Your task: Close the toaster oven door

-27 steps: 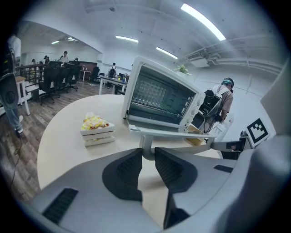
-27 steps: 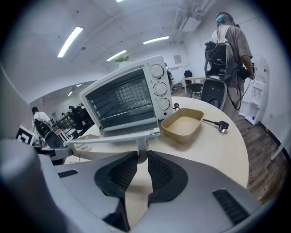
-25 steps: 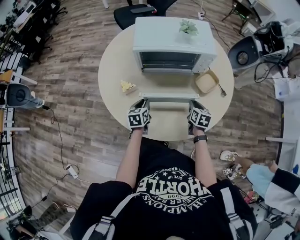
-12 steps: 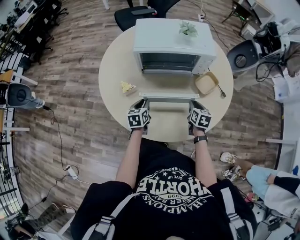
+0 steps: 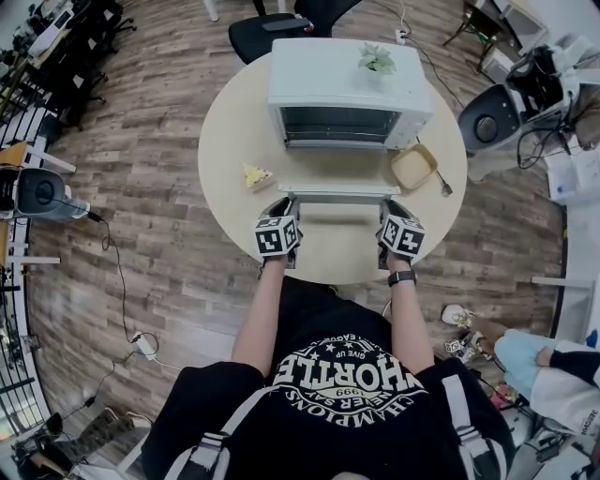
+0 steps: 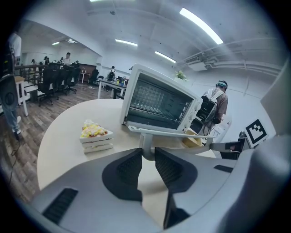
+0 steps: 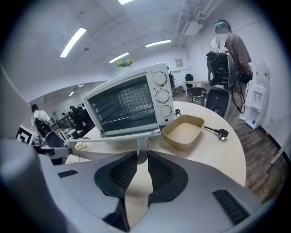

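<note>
The white toaster oven point(image 5: 347, 84) stands at the far side of the round table point(image 5: 234, 122). Its door point(image 5: 337, 194) hangs open, about level, towards me. My left gripper point(image 5: 285, 208) is shut on the left post of the door handle point(image 6: 146, 144), and its pads press on both sides of it. My right gripper point(image 5: 388, 208) is shut on the right post of the handle point(image 7: 142, 146). In the left gripper view the oven point(image 6: 159, 104) shows its wire rack. In the right gripper view the oven point(image 7: 127, 104) shows three knobs.
A slice of cake point(image 5: 255, 173) lies left of the door. A tan baking dish point(image 5: 413, 165) and a loose plug point(image 5: 442, 180) lie to its right. A small plant point(image 5: 377, 56) sits on the oven. A black chair point(image 5: 281, 23) stands behind the table.
</note>
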Motion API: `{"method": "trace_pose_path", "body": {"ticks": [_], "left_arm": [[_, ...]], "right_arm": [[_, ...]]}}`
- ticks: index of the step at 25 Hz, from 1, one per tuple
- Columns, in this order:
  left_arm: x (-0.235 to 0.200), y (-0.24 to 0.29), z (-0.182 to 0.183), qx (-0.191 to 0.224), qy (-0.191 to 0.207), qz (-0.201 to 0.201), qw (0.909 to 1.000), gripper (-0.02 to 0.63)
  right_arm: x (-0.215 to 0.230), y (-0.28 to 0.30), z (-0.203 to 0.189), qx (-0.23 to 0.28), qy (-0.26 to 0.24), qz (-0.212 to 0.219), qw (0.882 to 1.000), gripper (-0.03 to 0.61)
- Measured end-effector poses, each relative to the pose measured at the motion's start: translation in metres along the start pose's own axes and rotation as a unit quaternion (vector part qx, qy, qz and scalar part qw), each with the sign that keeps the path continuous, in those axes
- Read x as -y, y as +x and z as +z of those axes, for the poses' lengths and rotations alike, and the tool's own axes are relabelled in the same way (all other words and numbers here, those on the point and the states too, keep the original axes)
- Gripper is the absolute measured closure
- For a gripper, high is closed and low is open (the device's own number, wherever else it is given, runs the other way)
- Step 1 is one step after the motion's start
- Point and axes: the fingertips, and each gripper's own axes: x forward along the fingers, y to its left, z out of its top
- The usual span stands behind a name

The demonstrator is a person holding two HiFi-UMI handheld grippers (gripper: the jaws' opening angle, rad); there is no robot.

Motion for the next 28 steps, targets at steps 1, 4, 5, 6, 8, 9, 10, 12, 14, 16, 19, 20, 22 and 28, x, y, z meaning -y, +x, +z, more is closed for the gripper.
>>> {"method": "trace_pose_path", "body": {"ticks": [1, 4, 5, 6, 8, 9, 10, 12, 14, 16, 19, 20, 22, 28], "left_arm": [[0.0, 0.0, 0.001, 0.001, 0.0, -0.001, 1.0, 0.508], [0.0, -0.001, 0.005, 0.003, 0.001, -0.002, 1.0, 0.508], [0.0, -0.001, 0.006, 0.005, 0.002, -0.003, 1.0, 0.508], [0.0, -0.001, 0.006, 0.006, 0.002, -0.003, 1.0, 0.508], [0.0, -0.001, 0.008, 0.007, 0.003, -0.003, 1.0, 0.508], [0.001, -0.002, 0.008, 0.007, 0.003, -0.003, 1.0, 0.508], [0.001, -0.002, 0.009, 0.008, 0.003, -0.003, 1.0, 0.506], [0.002, -0.003, 0.011, 0.011, 0.004, -0.003, 0.9999, 0.506], [0.003, -0.004, 0.015, 0.015, 0.006, -0.004, 0.9999, 0.506], [0.005, -0.004, 0.019, 0.018, 0.008, -0.004, 0.9998, 0.506], [0.005, -0.004, 0.02, 0.021, 0.01, -0.002, 0.9997, 0.506], [0.005, -0.004, 0.02, 0.022, 0.01, -0.002, 0.9997, 0.506], [0.005, -0.004, 0.019, 0.021, 0.009, -0.001, 0.9997, 0.506], [0.006, -0.005, 0.022, 0.022, 0.007, 0.003, 0.9997, 0.506]], "right_arm": [[-0.001, 0.0, 0.001, 0.002, 0.001, 0.001, 1.0, 0.485], [-0.002, -0.001, 0.006, 0.006, 0.001, -0.002, 1.0, 0.485], [-0.001, -0.002, 0.006, 0.007, 0.001, -0.003, 1.0, 0.485], [-0.002, -0.002, 0.007, 0.008, 0.001, -0.004, 1.0, 0.485], [-0.002, -0.003, 0.008, 0.011, 0.0, -0.003, 1.0, 0.485], [-0.003, -0.003, 0.009, 0.013, -0.001, -0.003, 1.0, 0.485], [-0.003, -0.003, 0.01, 0.014, -0.002, -0.002, 1.0, 0.485], [-0.003, -0.005, 0.012, 0.017, -0.002, 0.0, 1.0, 0.483], [-0.003, -0.006, 0.016, 0.022, -0.001, 0.002, 1.0, 0.483], [-0.003, -0.007, 0.02, 0.028, 0.0, 0.006, 1.0, 0.483], [-0.003, -0.007, 0.02, 0.033, 0.001, 0.01, 0.999, 0.483], [-0.003, -0.007, 0.02, 0.033, 0.0, 0.01, 0.999, 0.483], [-0.003, -0.007, 0.019, 0.034, 0.0, 0.011, 0.999, 0.483], [-0.004, -0.008, 0.022, 0.034, -0.002, 0.014, 0.999, 0.483]]}}
